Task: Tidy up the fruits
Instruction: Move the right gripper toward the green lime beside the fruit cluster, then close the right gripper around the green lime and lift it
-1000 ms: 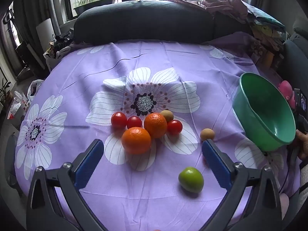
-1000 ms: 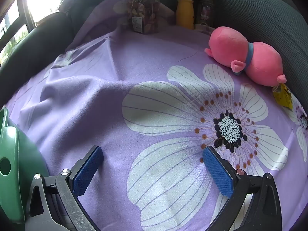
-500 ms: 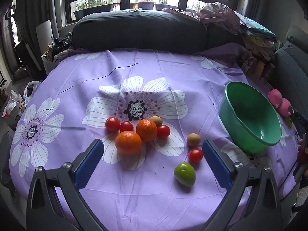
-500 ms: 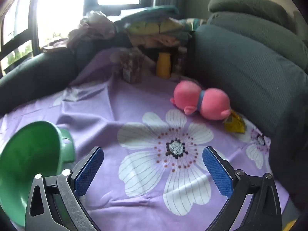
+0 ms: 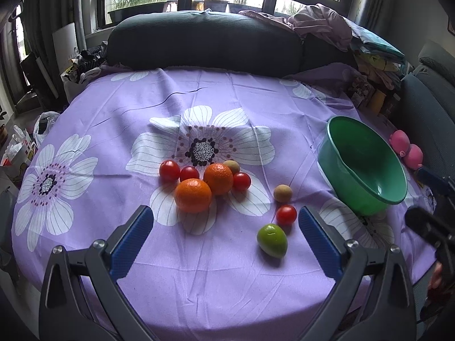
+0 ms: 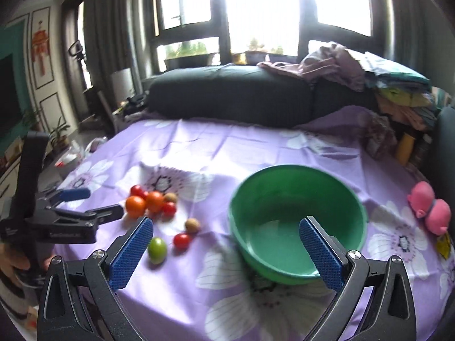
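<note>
Two oranges, several red tomatoes, two small brown fruits and a green lime lie on the purple flowered cloth. An empty green bowl stands to their right; it also shows in the right wrist view. My left gripper is open and empty, held back from the fruits. My right gripper is open and empty, in front of the bowl. The left gripper also shows in the right wrist view.
A pink plush toy lies right of the bowl. A dark sofa back runs behind the table, with piled clothes and a yellow bottle at the far right. Bags sit on the floor at left.
Both grippers have pulled back and up from the table. The right wrist view has swung left from the plush toy onto the bowl and fruits. Both stay open.
</note>
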The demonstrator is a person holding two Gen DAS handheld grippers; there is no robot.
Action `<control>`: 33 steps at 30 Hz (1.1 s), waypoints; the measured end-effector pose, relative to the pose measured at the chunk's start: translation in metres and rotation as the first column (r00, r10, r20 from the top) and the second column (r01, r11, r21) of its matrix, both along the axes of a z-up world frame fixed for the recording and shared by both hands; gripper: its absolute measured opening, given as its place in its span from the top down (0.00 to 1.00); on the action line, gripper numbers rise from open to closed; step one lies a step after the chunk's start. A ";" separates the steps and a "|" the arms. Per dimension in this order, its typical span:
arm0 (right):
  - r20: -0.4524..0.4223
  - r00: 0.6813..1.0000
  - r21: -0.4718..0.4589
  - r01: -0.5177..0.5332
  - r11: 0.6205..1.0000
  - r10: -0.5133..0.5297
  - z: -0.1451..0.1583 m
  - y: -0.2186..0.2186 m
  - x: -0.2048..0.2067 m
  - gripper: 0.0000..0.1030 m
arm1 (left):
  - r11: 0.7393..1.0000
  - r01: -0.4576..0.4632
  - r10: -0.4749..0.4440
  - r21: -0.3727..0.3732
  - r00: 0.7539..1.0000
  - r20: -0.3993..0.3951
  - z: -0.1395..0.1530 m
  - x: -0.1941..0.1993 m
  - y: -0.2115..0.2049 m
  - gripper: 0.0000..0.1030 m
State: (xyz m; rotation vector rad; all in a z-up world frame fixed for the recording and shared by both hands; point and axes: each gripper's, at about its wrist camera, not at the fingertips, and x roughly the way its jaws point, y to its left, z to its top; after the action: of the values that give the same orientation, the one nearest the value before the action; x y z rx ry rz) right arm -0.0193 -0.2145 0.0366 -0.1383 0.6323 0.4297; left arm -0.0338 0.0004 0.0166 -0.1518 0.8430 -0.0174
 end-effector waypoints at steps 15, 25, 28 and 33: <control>-0.276 0.952 -0.027 -0.147 0.989 0.134 -0.068 0.068 0.007 0.07 | 0.964 0.082 -0.111 -0.252 0.988 -0.104 -0.037 -0.003 0.032 0.02; -0.378 0.912 0.038 -0.156 0.987 0.158 -0.099 0.073 0.023 0.29 | 0.935 0.172 -0.223 -0.310 0.965 -0.135 -0.055 0.018 0.006 0.15; -0.389 0.907 0.055 -0.154 0.987 0.163 -0.102 0.073 0.028 0.34 | 0.928 0.190 -0.247 -0.320 0.958 -0.148 -0.062 0.024 0.000 0.23; -0.374 0.910 0.055 -0.168 0.984 0.177 -0.104 0.076 0.032 0.41 | 0.919 0.198 -0.267 -0.342 0.949 -0.169 -0.071 0.030 -0.004 0.37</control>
State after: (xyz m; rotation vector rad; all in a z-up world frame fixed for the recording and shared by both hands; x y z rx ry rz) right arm 0.0127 -0.1385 -0.0675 -0.0905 1.0007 0.6428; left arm -0.0036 -0.0037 -0.0539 -0.3644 1.0665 -0.3722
